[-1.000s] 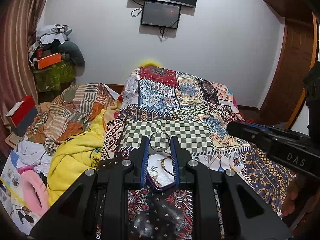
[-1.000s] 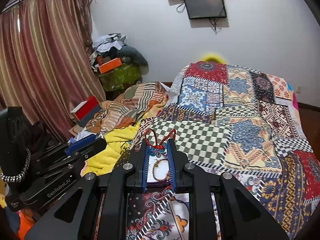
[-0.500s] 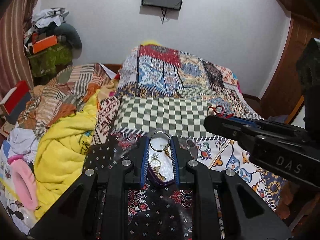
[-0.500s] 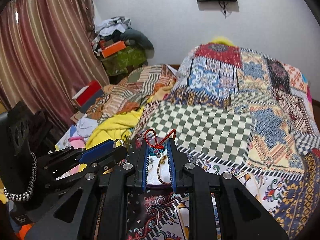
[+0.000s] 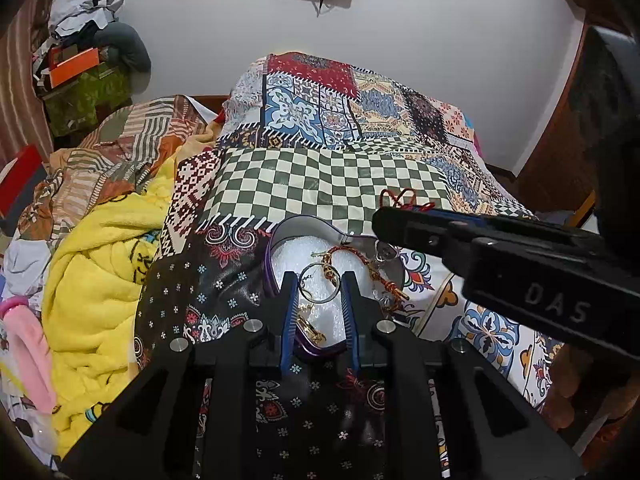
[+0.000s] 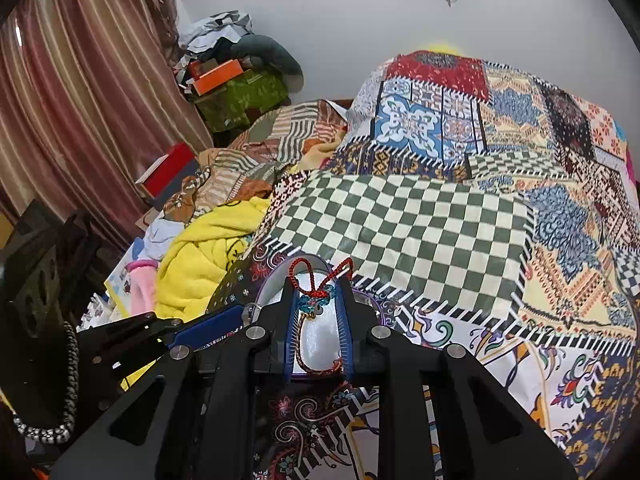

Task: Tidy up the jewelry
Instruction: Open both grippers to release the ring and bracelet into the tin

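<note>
A purple heart-shaped box (image 5: 270,249) with white lining lies open on the patchwork bedspread. It holds a gold and red bracelet (image 5: 362,255) and gold earrings (image 5: 310,326). My left gripper (image 5: 319,281) is shut on a thin silver ring (image 5: 317,265), just above the lining. My right gripper (image 6: 317,286) is shut on a red cord bracelet (image 6: 316,293) with blue beads, over the same box (image 6: 320,338). Each gripper shows in the other's view: the right gripper (image 5: 386,220) with its red cord (image 5: 404,197) over the box's far right side, the left gripper (image 6: 240,314) at the box's left edge.
A yellow blanket (image 5: 100,264) and striped cloth are heaped to the left of the box. Boxes and clothes (image 6: 232,80) are piled by the curtain (image 6: 80,100). A wooden door (image 5: 560,140) stands at the right. A beaded band (image 6: 44,430) circles the person's wrist.
Both grippers have sunk toward the heart-shaped box, which now looms larger under their fingers. The silver ring and the red cord bracelet stay gripped.
</note>
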A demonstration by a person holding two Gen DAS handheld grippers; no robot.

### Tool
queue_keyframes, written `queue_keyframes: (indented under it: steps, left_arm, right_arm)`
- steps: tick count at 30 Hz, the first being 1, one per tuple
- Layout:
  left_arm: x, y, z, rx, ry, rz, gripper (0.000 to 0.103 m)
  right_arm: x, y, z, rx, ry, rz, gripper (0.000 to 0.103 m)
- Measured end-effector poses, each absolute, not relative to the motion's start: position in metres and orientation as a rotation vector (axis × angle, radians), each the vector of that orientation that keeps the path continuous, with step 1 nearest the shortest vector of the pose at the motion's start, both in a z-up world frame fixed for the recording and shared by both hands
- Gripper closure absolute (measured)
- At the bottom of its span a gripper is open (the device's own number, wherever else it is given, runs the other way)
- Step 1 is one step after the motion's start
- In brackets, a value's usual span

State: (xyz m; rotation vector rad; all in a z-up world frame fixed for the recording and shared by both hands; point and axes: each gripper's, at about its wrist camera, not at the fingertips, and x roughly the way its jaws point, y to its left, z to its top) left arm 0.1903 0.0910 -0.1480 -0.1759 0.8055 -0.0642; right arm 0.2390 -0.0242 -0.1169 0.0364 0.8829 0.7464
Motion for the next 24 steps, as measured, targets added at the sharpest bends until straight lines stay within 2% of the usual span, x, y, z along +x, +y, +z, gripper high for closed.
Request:
queue_keyframes:
  steps: [12,14,18,24]
  left_arm:
    - [0.189,0.089,-0.148,-0.183,0.828,-0.089,0.083]
    - [0.189,0.090,-0.148,-0.187,0.830,-0.083,0.083]
    - [0.187,0.094,-0.147,-0.196,0.827,-0.073,0.083]
    - [0.184,0.097,-0.140,-0.199,0.814,-0.055,0.083]
  right_arm:
    - [0.238,-0.017,-0.120,0.007,0.910,0.753,0.083]
    - [0.238,-0.016,-0.120,-0.001,0.914,0.749,0.081]
    - [0.237,-0.020,-0.117,0.006,0.907,0.737,0.067]
    - [0.234,-0.024,-0.110,0.003,0.887,0.731,0.065]
